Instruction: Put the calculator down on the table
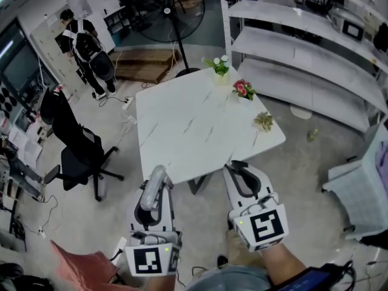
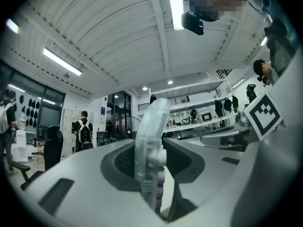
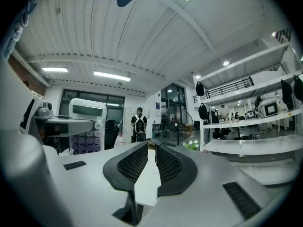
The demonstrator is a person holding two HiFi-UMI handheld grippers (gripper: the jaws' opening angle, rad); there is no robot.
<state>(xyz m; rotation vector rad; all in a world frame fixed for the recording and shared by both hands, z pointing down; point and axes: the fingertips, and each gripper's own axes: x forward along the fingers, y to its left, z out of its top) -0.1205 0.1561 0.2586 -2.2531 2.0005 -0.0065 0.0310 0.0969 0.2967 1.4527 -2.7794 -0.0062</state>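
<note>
A pale calculator [image 1: 153,185] with purple keys is held edge-up in my left gripper [image 1: 156,191], low at the left, in front of the near edge of the white marble table [image 1: 188,129]. In the left gripper view the calculator [image 2: 150,148] stands edge-on between the dark pads, with the left gripper [image 2: 154,167] shut on it. The right gripper view shows its face, display and keys [image 3: 86,126]. My right gripper [image 1: 237,170] hangs beside it over the table's near corner. Its jaws [image 3: 152,161] are shut with nothing in them.
Along the table's far and right edges stand white flowers [image 1: 219,65], red flowers [image 1: 244,90] and a dried sprig [image 1: 264,121]. A black office chair [image 1: 76,147] is at the left, white shelving [image 1: 303,59] at the right, a fan [image 1: 173,11] and a person with a backpack [image 1: 88,47] behind.
</note>
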